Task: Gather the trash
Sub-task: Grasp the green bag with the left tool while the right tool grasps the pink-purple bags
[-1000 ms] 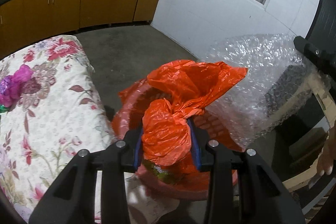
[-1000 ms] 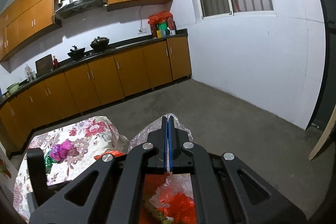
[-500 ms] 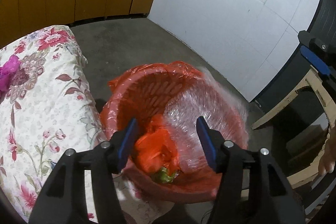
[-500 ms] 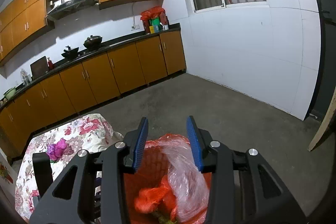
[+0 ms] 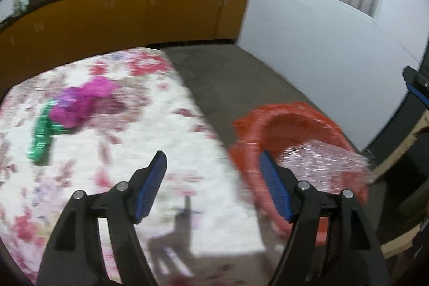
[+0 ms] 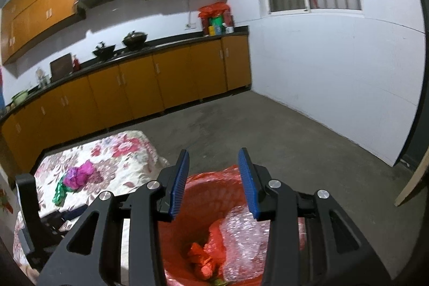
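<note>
Trash sits in two places in the left wrist view. A crumpled purple wrapper (image 5: 83,101) and a green wrapper (image 5: 41,136) lie touching on the floral tablecloth (image 5: 166,125), the green one's long axis running from lower left up to the purple one. Beside the table stands the red bin (image 5: 270,125) holding bubble wrap (image 5: 321,160). The left gripper (image 5: 211,178), which clamped an orange bag a second ago, has just been opening and its jaws stand wide with nothing between.

In the right wrist view, the right gripper (image 6: 213,180) hovers over the bin (image 6: 198,195), jaws parted and empty after pinching shut a second ago. The orange bag (image 6: 202,259) lies inside, beside the bubble wrap (image 6: 246,240).
</note>
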Action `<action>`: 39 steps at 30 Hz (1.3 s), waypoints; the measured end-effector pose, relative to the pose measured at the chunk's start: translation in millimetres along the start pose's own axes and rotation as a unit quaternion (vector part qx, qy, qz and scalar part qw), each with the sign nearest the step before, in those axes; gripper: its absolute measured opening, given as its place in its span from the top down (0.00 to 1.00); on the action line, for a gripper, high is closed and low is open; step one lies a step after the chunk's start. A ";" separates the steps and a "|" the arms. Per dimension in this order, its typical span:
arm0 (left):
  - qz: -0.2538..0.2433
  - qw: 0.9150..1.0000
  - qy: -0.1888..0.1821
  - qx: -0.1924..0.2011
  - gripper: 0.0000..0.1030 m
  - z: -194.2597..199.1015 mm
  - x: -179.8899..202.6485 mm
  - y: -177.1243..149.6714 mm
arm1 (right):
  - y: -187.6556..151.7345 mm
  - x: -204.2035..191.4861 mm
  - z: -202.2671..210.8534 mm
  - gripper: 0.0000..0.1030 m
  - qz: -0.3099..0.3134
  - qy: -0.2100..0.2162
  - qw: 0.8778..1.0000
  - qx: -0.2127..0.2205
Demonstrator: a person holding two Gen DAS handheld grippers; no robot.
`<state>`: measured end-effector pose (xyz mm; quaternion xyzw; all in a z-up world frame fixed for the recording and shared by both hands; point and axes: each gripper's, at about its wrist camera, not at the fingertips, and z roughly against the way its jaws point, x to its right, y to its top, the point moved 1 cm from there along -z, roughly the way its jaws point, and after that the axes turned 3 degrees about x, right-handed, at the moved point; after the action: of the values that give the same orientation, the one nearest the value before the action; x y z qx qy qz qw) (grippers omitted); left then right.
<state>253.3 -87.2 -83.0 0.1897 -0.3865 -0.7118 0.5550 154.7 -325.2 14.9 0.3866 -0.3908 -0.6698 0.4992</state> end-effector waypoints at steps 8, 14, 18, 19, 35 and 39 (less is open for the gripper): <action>0.053 0.991 0.121 0.022 0.30 22.5 -113.5 4.8 | -18.3 -69.4 -29.5 0.62 0.037 0.060 0.997 -0.038; 0.106 0.975 0.194 -0.001 0.31 7.9 -204.7 11.4 | -31.5 -100.5 -47.7 0.62 0.053 0.081 0.993 -0.065; 0.130 0.975 0.179 -0.020 0.35 -6.5 -227.0 13.0 | -38.2 -117.9 -58.3 0.62 0.063 0.087 0.991 -0.077; 0.127 0.976 0.176 -0.023 0.35 -11.2 -229.2 14.9 | -39.6 -123.7 -61.9 0.62 0.067 0.090 0.990 -0.081; 0.142 0.967 0.204 -0.050 0.70 -25.3 -279.7 4.2 | -60.2 -220.7 -103.7 0.62 0.098 0.158 0.975 -0.124; 0.173 0.957 0.229 -0.031 0.70 13.7 -308.3 -12.4 | -66.3 -259.6 -125.2 0.62 0.095 0.185 0.967 -0.147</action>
<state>331.9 207.3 -132.8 0.2609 -0.2537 -0.5540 0.7488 296.7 -77.3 -61.8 0.3875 -0.2242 -0.5863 0.6752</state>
